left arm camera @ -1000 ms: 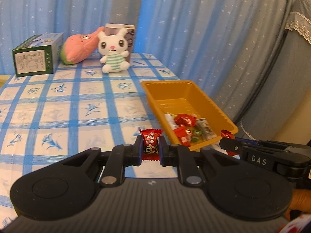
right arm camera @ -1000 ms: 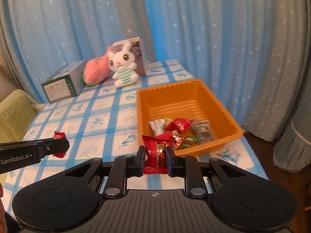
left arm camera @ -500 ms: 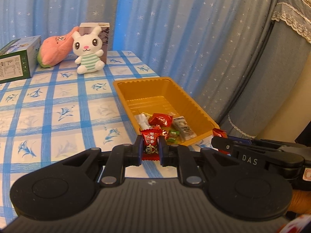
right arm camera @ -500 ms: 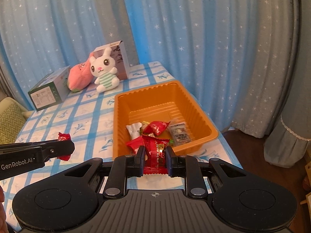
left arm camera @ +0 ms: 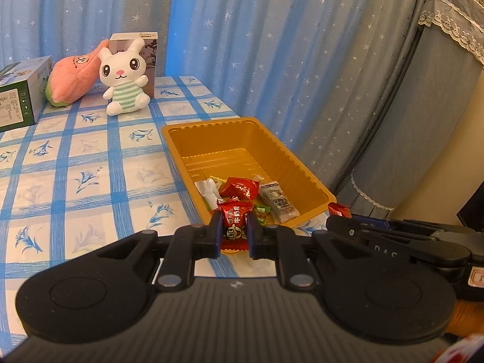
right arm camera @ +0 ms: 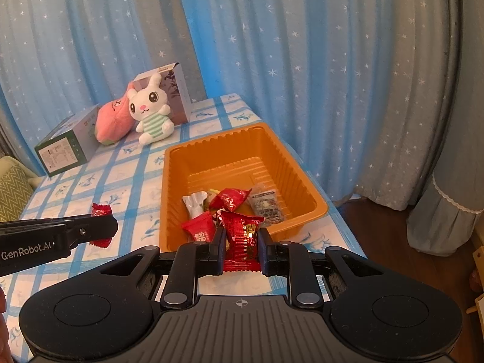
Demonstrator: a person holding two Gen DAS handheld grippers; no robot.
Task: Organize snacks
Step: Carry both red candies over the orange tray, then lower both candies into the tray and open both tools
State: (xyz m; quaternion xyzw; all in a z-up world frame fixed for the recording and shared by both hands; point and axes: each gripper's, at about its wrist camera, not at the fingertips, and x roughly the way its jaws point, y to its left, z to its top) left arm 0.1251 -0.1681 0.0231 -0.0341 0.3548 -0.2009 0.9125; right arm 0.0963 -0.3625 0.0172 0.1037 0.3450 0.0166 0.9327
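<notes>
An orange plastic tray [left arm camera: 305,168] [right arm camera: 302,178] stands on the right part of the blue-checked tablecloth, with several wrapped snacks [left arm camera: 242,189] [right arm camera: 233,198] heaped at its near end. My left gripper [left arm camera: 232,232] is shut on a small red candy [left arm camera: 235,224], held just before the tray's near rim. My right gripper [right arm camera: 241,240] is shut on a red snack packet [right arm camera: 242,236], also at the tray's near rim. Each gripper shows in the other's view: the right one [left arm camera: 340,216] at the tray's near right corner, the left one [right arm camera: 101,227] left of the tray.
At the table's far end stand a white plush rabbit [left arm camera: 125,78] [right arm camera: 151,112], a pink plush [left arm camera: 74,80], a tall box [left arm camera: 145,57] behind them and a green box [left arm camera: 18,96] [right arm camera: 65,145]. Blue star curtains hang behind. The floor drops off right of the table.
Both grippers, each still shut on its snack, have moved toward the tray, so the tray sits closer and more central in both views.
</notes>
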